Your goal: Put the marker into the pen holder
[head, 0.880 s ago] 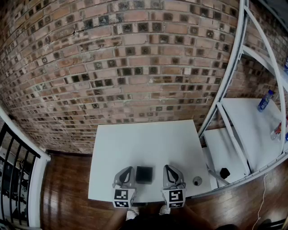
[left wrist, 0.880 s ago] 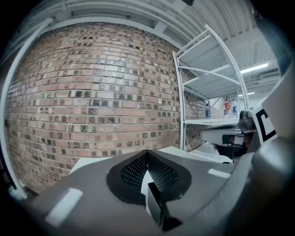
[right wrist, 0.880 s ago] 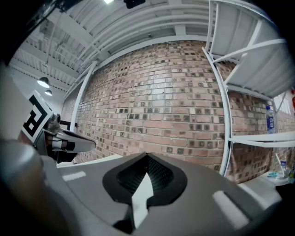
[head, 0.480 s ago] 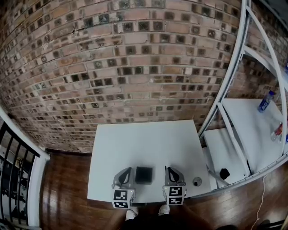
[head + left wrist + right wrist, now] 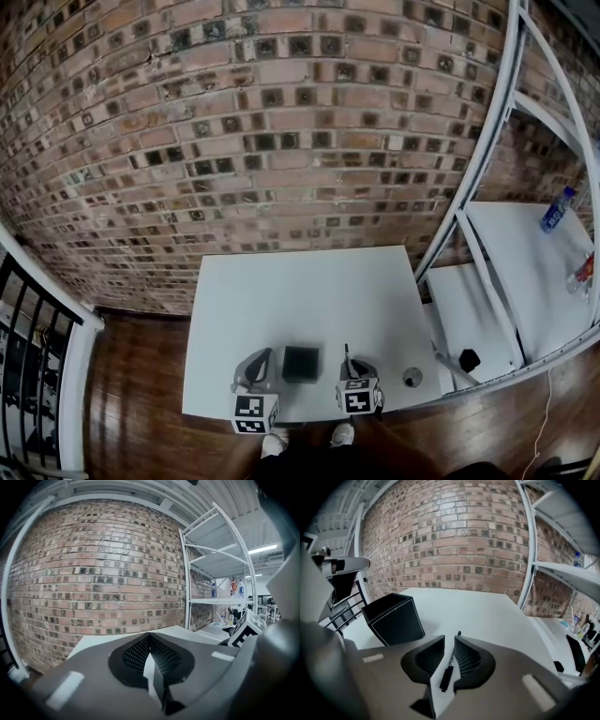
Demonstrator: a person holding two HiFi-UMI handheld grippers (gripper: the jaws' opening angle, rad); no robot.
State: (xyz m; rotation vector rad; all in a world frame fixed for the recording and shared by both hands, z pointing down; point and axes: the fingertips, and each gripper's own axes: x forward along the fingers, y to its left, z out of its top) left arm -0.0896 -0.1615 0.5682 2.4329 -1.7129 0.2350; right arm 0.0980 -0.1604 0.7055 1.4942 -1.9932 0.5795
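Black marker (image 5: pixel 446 676) lies on the white table (image 5: pixel 487 611), right of the pen holder (image 5: pixel 393 618). We straddle it with our right gripper (image 5: pixel 449 639), jaws apart, ready to pinch. Our left gripper (image 5: pixel 150 638) waits closed, unneeded.

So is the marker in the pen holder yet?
Out. The marker sits between the right gripper's jaws, and the pen holder stands apart, to its left.
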